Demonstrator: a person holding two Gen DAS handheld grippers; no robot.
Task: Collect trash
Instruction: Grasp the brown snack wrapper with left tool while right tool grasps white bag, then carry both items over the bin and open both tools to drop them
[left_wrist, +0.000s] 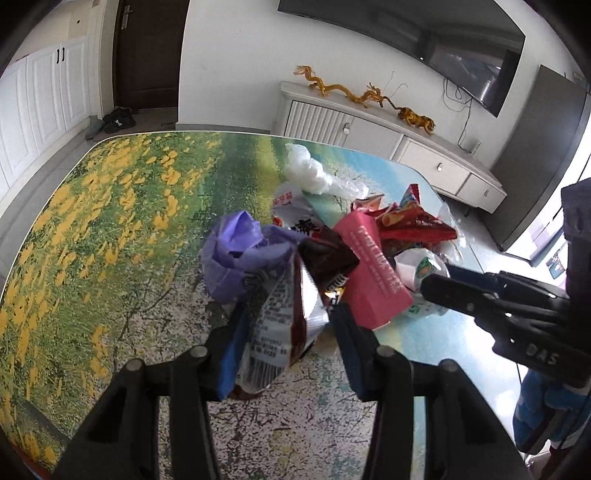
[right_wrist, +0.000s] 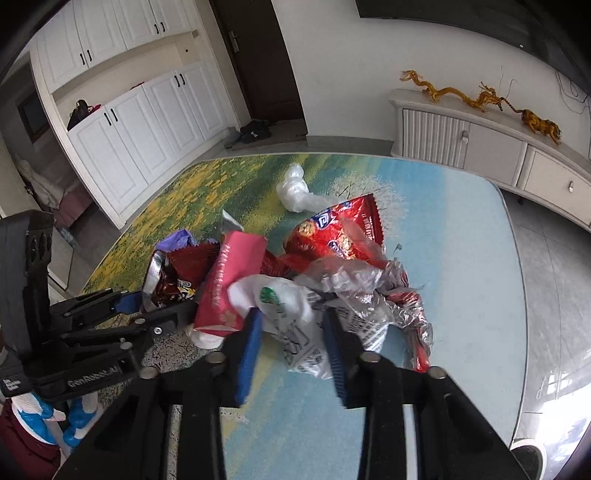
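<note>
Left side: flower-print table mat (left_wrist: 110, 229) spreading bare, yellow blossoms giving way to blue toward the right. Left of the heap: purple crumpled bag (left_wrist: 236, 254) lying against a silver-lined snack wrapper (left_wrist: 280, 325). Left gripper (left_wrist: 284, 332) closing partway on that wrapper, blue pads (left_wrist: 231, 362) pressing its sides, the printed back and barcode facing the camera. Just right of it: dark brown wrapper (left_wrist: 327, 260) leaning on a pink carton (left_wrist: 373, 266), tilted and touching the neighbouring trash. Beyond, toward the table's far edge: clear crumpled plastic bag (left_wrist: 310, 173) sitting apart from the heap. Centre-right: red snack bag (right_wrist: 340, 232) lying behind and partly under clear film (right_wrist: 354, 280). Right gripper (right_wrist: 295, 332) gripping a white printed plastic bag (right_wrist: 288, 314), jaws partly closed, blue pads (right_wrist: 251, 343) flanking the bunched plastic. Background right: pale sideboard (right_wrist: 491, 147) carrying golden dragon figurines (right_wrist: 461, 94).
</note>
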